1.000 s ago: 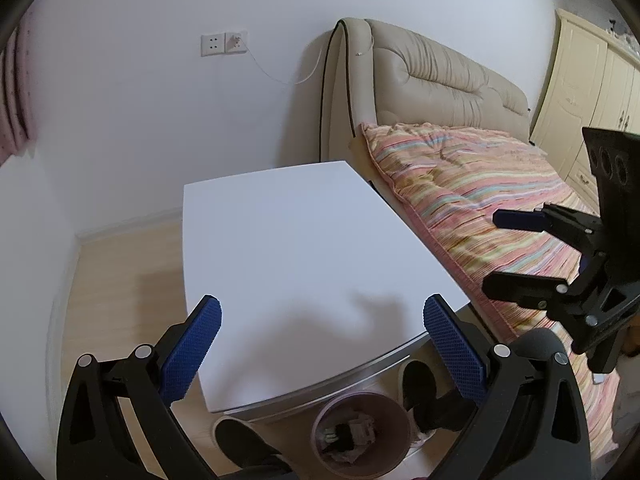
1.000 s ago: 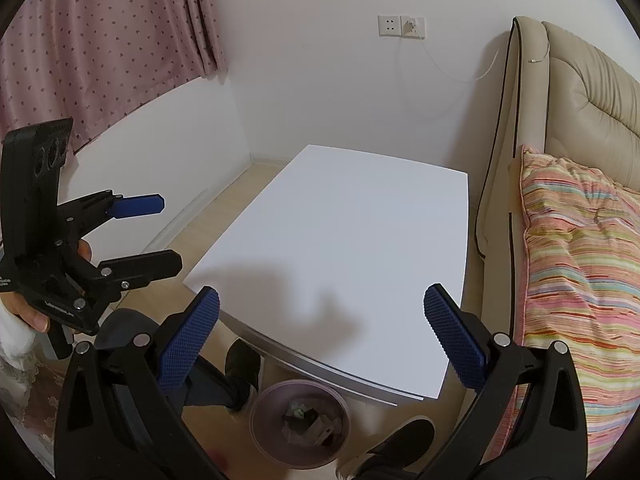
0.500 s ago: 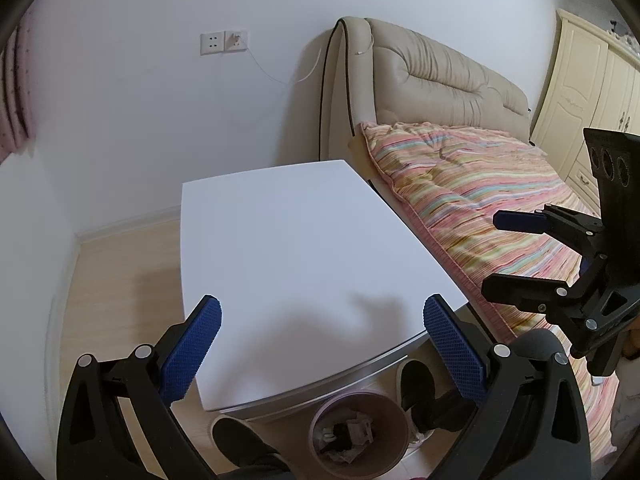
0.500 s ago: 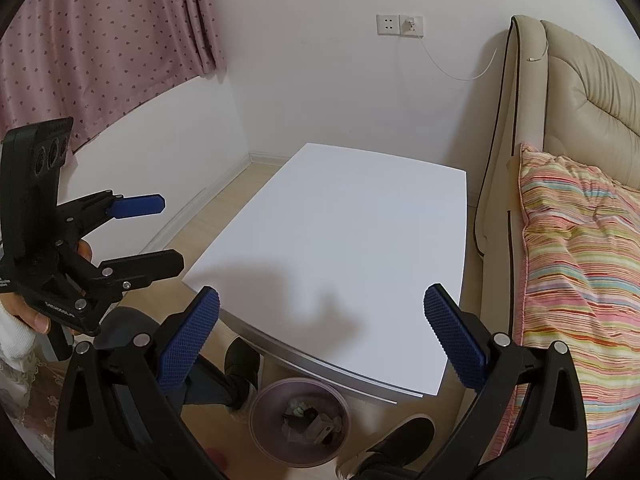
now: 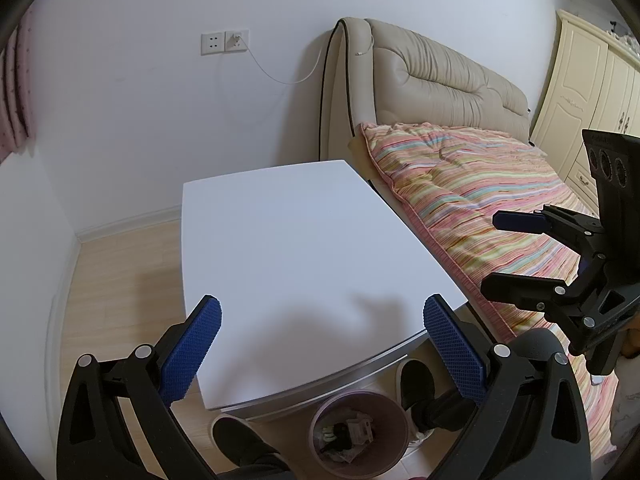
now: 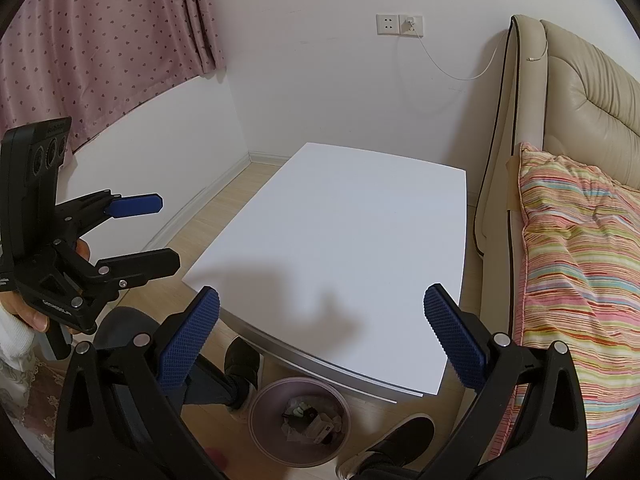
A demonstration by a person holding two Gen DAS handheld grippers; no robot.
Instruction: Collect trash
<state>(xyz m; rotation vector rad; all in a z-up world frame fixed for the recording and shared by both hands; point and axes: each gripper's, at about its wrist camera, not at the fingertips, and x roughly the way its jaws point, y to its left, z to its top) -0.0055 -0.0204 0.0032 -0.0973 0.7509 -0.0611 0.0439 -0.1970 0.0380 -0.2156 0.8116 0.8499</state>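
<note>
A pink waste bin (image 5: pixel 359 432) (image 6: pixel 301 420) stands on the floor under the near edge of a white table (image 5: pixel 296 252) (image 6: pixel 344 240). Crumpled wrappers and scraps lie inside it. The tabletop is bare. My left gripper (image 5: pixel 320 344) hangs open above the table's near edge with nothing between its blue pads. My right gripper (image 6: pixel 320 340) is open too, held over the same edge from the other side. Each gripper shows in the other's view, the right gripper (image 5: pixel 504 256) at the right and the left gripper (image 6: pixel 156 232) at the left, both empty.
A bed with a striped quilt (image 5: pixel 460 184) (image 6: pixel 580 248) and beige headboard runs along the table's right side. A person's dark shoes (image 5: pixel 416 376) (image 6: pixel 244 364) flank the bin. A pink curtain (image 6: pixel 100 40), a wall socket with a cable (image 6: pixel 400 26) and cream wardrobe doors (image 5: pixel 588 92) border the room.
Both views have drifted very slightly, and the bin and shoes sit a touch differently in frame. Both grippers stay open and empty.
</note>
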